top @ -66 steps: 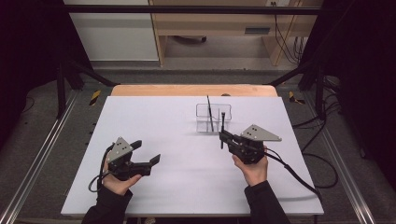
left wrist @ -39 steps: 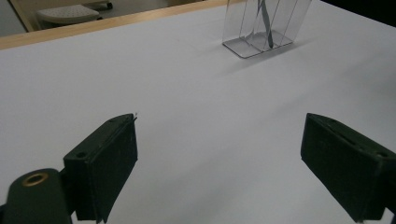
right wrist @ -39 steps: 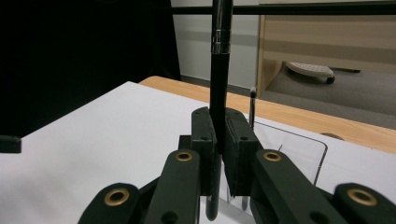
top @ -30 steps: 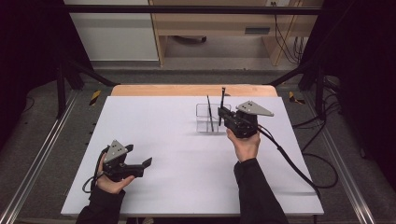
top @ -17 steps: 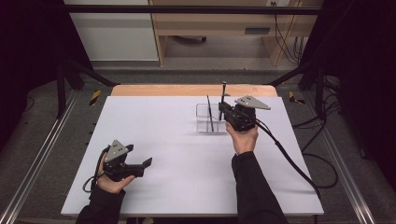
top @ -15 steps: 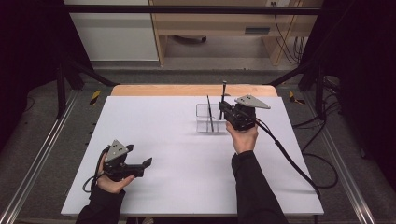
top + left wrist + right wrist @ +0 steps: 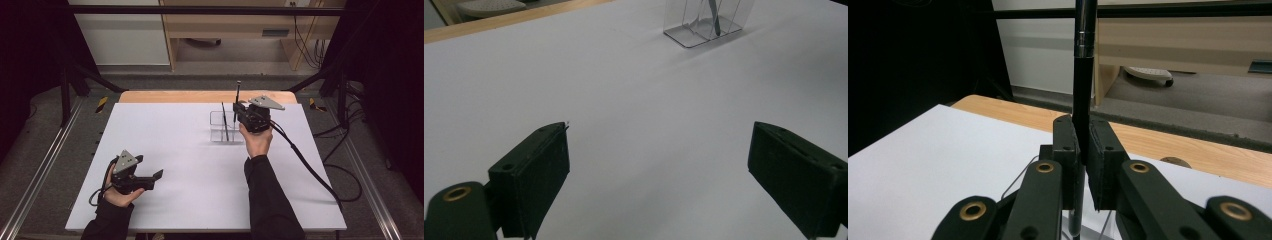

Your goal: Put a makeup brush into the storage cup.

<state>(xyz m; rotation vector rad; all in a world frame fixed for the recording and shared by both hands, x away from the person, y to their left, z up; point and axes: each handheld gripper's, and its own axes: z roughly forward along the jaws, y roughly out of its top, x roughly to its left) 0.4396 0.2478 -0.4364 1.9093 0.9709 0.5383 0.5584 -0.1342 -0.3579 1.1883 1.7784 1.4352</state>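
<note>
The right gripper (image 7: 238, 111) is closed on a thin black pen (image 7: 1082, 90), held upright between its pads, above the clear plastic compartment holder (image 7: 218, 131); the left gripper (image 7: 664, 170) is wide open, holding nothing.

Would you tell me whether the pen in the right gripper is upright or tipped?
Upright: the pen rises straight up between the right gripper's shut jaws, above the clear holder.

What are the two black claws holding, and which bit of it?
The right gripper pinches a thin black pen partway down its barrel, upright over the clear plastic holder. The left gripper is open and holds nothing.
</note>
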